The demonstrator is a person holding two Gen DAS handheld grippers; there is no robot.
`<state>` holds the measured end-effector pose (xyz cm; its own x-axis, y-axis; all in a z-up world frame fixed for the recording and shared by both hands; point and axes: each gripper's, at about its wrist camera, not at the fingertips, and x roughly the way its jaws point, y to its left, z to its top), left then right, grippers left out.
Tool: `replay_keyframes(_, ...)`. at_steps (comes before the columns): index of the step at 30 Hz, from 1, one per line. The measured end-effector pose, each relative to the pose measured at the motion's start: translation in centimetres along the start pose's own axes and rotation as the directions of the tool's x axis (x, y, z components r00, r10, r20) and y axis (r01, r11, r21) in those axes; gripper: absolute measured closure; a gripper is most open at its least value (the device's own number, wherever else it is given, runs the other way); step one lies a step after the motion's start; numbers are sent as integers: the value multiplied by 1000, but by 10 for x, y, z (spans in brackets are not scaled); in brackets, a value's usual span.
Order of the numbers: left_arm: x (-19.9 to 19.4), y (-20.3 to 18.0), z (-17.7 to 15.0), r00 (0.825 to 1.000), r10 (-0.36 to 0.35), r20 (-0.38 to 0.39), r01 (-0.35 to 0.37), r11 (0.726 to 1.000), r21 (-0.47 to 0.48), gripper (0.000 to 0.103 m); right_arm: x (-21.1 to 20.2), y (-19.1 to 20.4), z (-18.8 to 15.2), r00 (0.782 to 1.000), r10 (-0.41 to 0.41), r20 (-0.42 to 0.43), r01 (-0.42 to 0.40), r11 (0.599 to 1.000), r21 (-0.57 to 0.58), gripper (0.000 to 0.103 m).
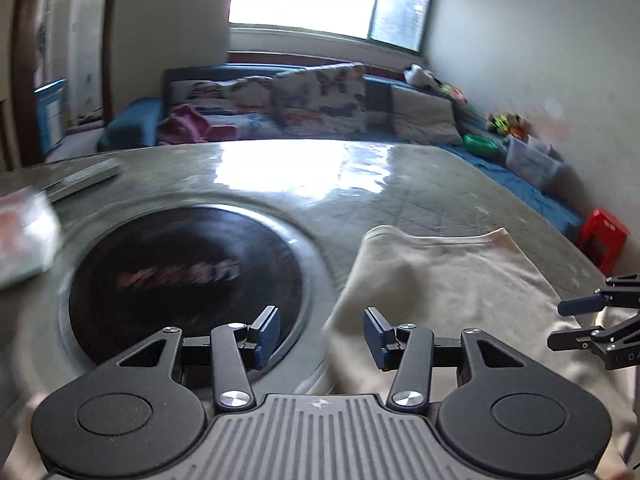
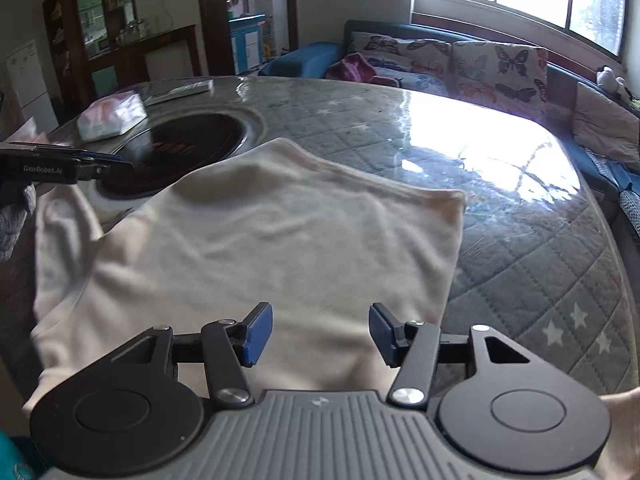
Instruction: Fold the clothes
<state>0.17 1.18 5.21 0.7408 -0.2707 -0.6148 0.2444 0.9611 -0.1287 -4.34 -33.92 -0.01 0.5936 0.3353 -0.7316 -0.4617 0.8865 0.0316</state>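
Note:
A cream-coloured garment (image 2: 280,240) lies partly folded on the quilted table cover, one part trailing off to the left (image 2: 64,248). My right gripper (image 2: 320,334) hovers open over its near edge, nothing between the blue pads. In the left wrist view the same garment (image 1: 448,280) lies to the right. My left gripper (image 1: 320,338) stands open above the garment's left edge and the rim of the dark round hob (image 1: 184,284). The right gripper (image 1: 592,320) shows at the far right of that view; the left gripper (image 2: 104,164) shows at the left edge of the right wrist view.
A tissue pack (image 2: 110,116) and a flat grey item (image 2: 180,89) lie beyond the hob at the table's far left. A blue sofa with butterfly cushions (image 2: 496,68) runs behind the table. A red stool (image 1: 604,236) and a toy box (image 1: 532,160) stand at the right.

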Motion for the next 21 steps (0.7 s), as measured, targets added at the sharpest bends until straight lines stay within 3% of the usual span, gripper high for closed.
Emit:
replay_keyframes(7,47,-19,13,997,-37,-70,40,998,52,55,25,-20,7,999,-34,24,32,997,71,38)
replay_keyframes(10,54,-23,12,996,-45,-79,50,997,60,64,29,-22,4,998,-37,43,33,996,87,32)
replay_keyframes(14,53,-26,12,997,-50,-62,54,997,61,91,32,-18,1,997,-41,65,36,996,77,20)
replay_keyframes(21,40,-49,7,988,-150,-43,153,985,79,96,39,-3,-5,993,-62,96,59,998,27,0)
